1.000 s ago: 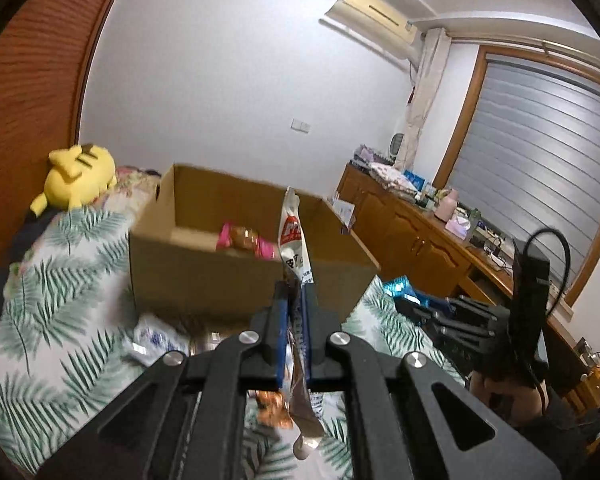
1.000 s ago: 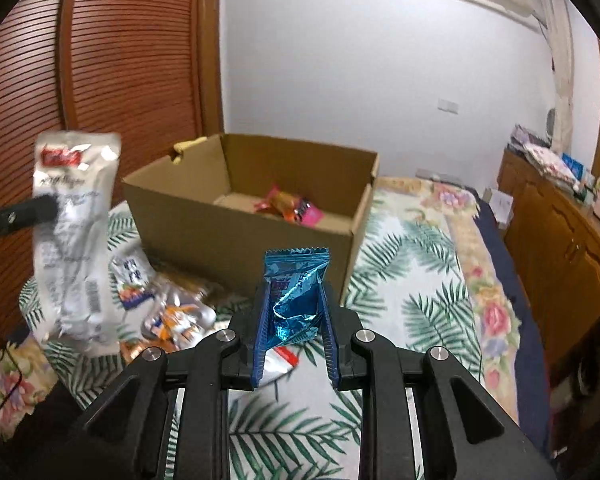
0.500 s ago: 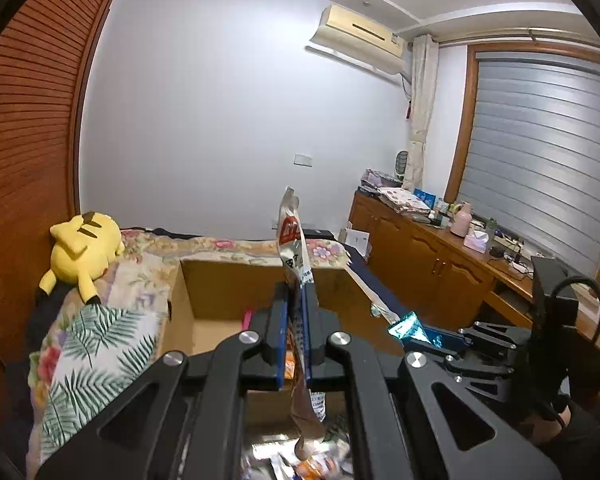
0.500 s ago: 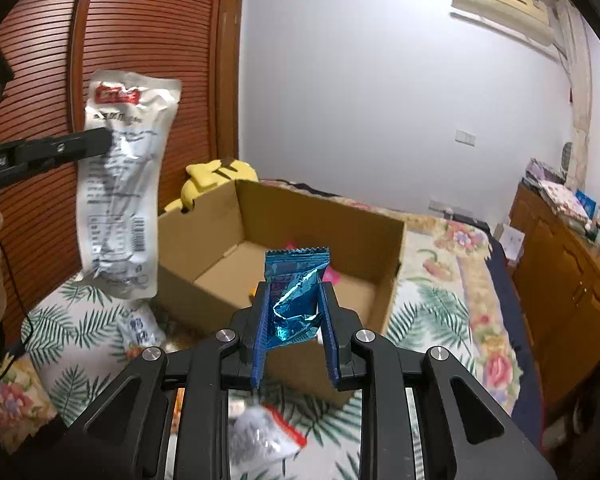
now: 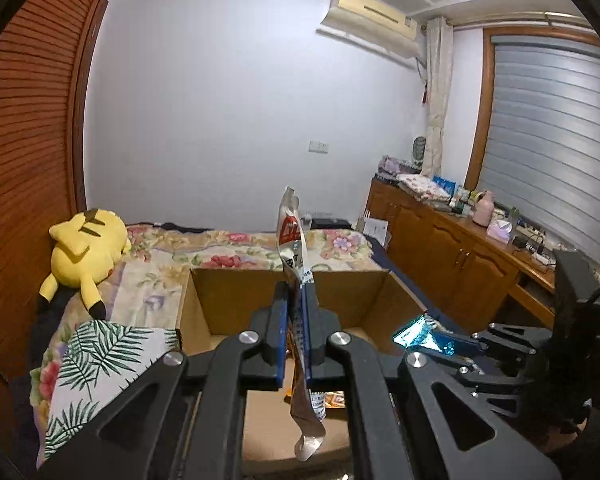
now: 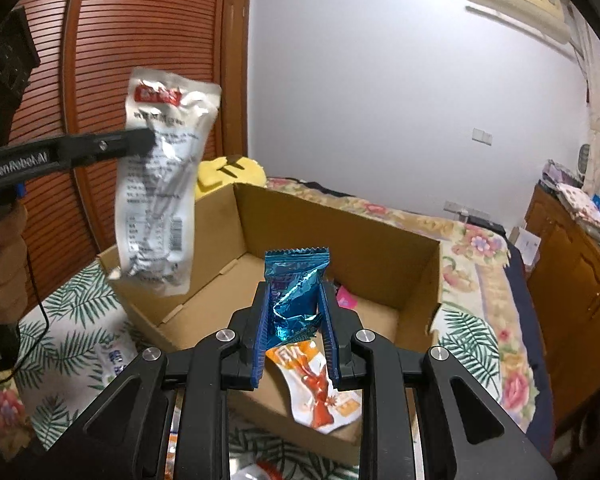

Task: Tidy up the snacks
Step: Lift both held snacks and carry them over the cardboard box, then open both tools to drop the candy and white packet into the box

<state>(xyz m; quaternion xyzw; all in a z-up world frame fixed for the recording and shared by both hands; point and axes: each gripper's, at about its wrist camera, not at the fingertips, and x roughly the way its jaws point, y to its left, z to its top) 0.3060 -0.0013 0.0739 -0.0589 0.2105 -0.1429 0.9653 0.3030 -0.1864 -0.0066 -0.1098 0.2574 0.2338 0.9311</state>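
Both hands have carried their snacks from beside the cardboard box (image 6: 340, 236) to above it — a second ago the box was ahead of the grippers, now its open top sits directly below the fingers.

Left gripper (image 5: 296, 312): clamped tight on a silver vacuum-packed snack pouch (image 5: 294, 248), seen edge-on, running 12 to 6 through the fingers. From the right wrist the same pouch (image 6: 162, 184) hangs at 10 o'clock, over the box's near-left corner.

Right gripper (image 6: 296, 320): narrow, pinching a crumpled blue foil packet (image 6: 296, 288), over the box middle. In the left view the packet (image 5: 418, 332) shows at 3 o'clock.

Already in the box: an orange-and-white sachet (image 6: 316, 384) at 6, a pink wrapper (image 6: 346, 298) behind the right finger. More packets remain on the leaf-print bedspread (image 6: 72, 320) at 8 o'clock.

Reading: transport is done and both are placed for release — the right looks well inside the walls, the left pouch is closer to the rim and may need more travel inward.
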